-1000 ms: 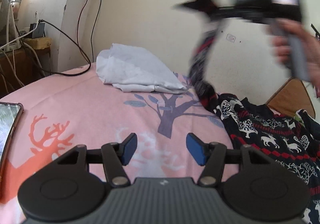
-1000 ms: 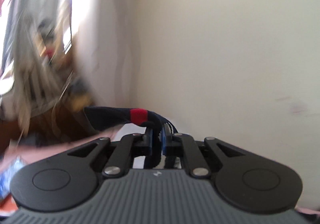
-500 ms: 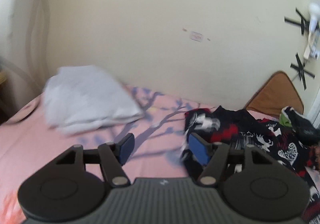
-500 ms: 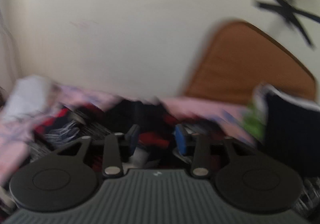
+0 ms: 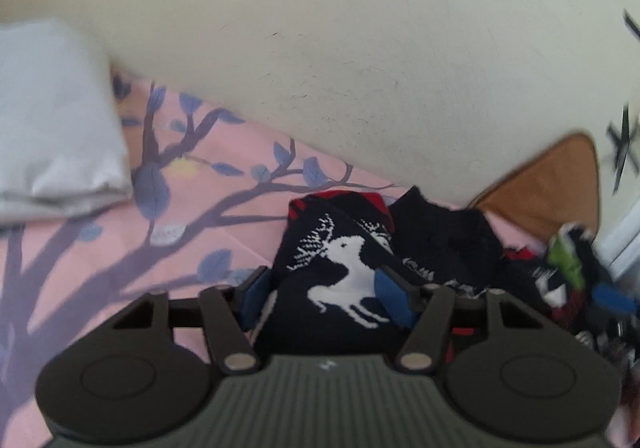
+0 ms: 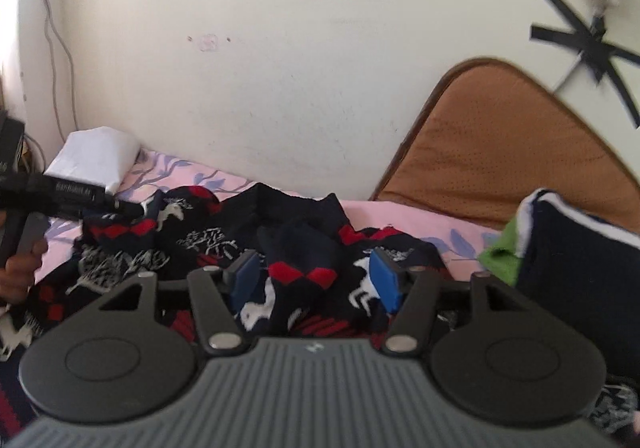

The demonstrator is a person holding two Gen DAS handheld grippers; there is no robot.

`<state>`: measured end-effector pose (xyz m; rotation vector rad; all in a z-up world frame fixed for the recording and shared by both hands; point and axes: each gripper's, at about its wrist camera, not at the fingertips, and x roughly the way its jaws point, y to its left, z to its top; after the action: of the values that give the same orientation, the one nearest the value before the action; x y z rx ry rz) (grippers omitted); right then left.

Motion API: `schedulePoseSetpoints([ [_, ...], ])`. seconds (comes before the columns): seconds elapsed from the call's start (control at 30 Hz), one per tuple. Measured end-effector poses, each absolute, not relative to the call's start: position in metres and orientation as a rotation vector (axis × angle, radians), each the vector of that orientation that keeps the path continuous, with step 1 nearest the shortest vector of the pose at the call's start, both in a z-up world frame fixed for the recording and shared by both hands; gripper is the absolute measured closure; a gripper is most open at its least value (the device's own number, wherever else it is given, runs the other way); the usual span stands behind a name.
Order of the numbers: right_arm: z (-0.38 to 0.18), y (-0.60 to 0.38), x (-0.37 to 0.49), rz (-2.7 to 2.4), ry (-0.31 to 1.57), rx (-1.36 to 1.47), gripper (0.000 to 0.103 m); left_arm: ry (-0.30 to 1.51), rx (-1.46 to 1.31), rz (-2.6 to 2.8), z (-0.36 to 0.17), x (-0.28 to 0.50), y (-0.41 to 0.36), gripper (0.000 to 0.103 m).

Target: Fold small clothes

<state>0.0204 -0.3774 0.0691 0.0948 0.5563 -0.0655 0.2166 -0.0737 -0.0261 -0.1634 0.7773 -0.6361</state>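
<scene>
- At nine o'clock of the left wrist view lies a folded white cloth (image 5: 52, 128) on the pink tree-print bedsheet (image 5: 120, 248). It sits well apart from the dark pile, likely as a finished piece put out of the way.
- The left gripper (image 5: 326, 298) hovers with its jaws wide and nothing between them; its blue pads (image 5: 390, 298) frame a white reindeer figure on the dark reindeer-print garment (image 5: 340, 280). I judge it is lining up to take an edge at this left end of the heap.
- The garment itself is crumpled, not spread. It runs from the sheet at the centre toward three o'clock, where it meets a jumble of green and dark items (image 5: 572, 264).
- In the right wrist view, the left tool shows at nine o'clock, low over the garment's left end, with the person's hand (image 6: 20, 268) on its handle.
- The right gripper (image 6: 314, 280) also stands wide and empty, just over a red-diamond fold of the garment, so each tool addresses its own end.
- At two o'clock a brown cushion (image 6: 500, 152) leans on the wall (image 6: 280, 48). At three o'clock a navy cloth with green trim (image 6: 580, 260) sits beside the pile.
- Folding has not begun; the piece probably needs flattening first.
</scene>
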Motion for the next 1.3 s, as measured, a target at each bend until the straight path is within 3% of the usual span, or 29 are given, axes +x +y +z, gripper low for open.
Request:
schedulePoseSetpoints([
  [0.07, 0.056, -0.375, 0.04, -0.073, 0.61, 0.108, 0.039, 0.759, -0.15, -0.632, -0.027, 0.214, -0.073, 0.076],
  [0.1, 0.048, -0.373, 0.05, -0.066, 0.658, 0.11, 0.043, 0.755, -0.166, -0.643, -0.026, 0.215, -0.069, 0.081],
  [0.13, 0.04, -0.369, 0.058, -0.067, 0.71, 0.108, 0.073, 0.755, -0.18, -0.65, -0.027, 0.217, -0.066, 0.083],
  [0.17, 0.037, -0.366, 0.06, -0.099, 0.73, 0.101, 0.086, 0.76, -0.207, -0.651, -0.029, 0.218, -0.06, 0.085],
  [0.37, 0.117, -0.39, -0.025, -0.152, 0.419, 0.451, 0.088, 0.739, -0.357, -0.628, -0.029, 0.225, -0.041, 0.087],
  [0.47, 0.147, -0.39, -0.058, -0.211, 0.372, 0.49, 0.095, 0.726, -0.417, -0.612, -0.028, 0.228, -0.035, 0.087],
  [0.57, 0.147, -0.394, -0.055, -0.287, 0.428, 0.534, 0.088, 0.751, -0.418, -0.595, -0.031, 0.232, -0.037, 0.087],
  [0.63, 0.137, -0.392, -0.046, -0.371, 0.427, 0.44, 0.052, 0.751, -0.419, -0.6, -0.031, 0.232, -0.037, 0.087],
  [0.7, 0.129, -0.381, -0.04, -0.444, 0.408, 0.262, 0.05, 0.747, -0.41, -0.6, -0.031, 0.231, -0.036, 0.086],
  [0.8, 0.118, -0.372, -0.045, -0.285, 0.419, 0.239, 0.047, 0.762, -0.426, -0.605, -0.033, 0.233, -0.034, 0.086],
  [0.93, 0.109, -0.349, -0.066, 0.008, 0.435, 0.144, 0.025, 0.781, -0.455, -0.612, -0.036, 0.237, -0.031, 0.086],
  [1.0, 0.102, -0.332, -0.068, 0.062, 0.473, -0.017, 0.018, 0.779, -0.46, -0.619, -0.035, 0.237, -0.03, 0.086],
  [1.07, 0.087, -0.328, -0.06, 0.07, 0.546, -0.132, 0.019, 0.764, -0.455, -0.627, -0.034, 0.236, -0.03, 0.087],
  [1.1, 0.079, -0.33, -0.053, 0.063, 0.602, -0.154, 0.026, 0.754, -0.45, -0.632, -0.032, 0.234, -0.03, 0.087],
  [1.13, 0.072, -0.335, -0.045, 0.059, 0.674, -0.165, 0.068, 0.744, -0.446, -0.636, -0.031, 0.232, -0.03, 0.087],
  [1.17, 0.067, -0.344, -0.038, 0.058, 0.729, -0.152, 0.093, 0.733, -0.445, -0.646, -0.03, 0.231, -0.029, 0.087],
  [1.3, 0.104, -0.359, -0.039, 0.006, 0.614, -0.017, 0.094, 0.703, -0.452, -0.654, -0.025, 0.228, -0.029, 0.088],
])
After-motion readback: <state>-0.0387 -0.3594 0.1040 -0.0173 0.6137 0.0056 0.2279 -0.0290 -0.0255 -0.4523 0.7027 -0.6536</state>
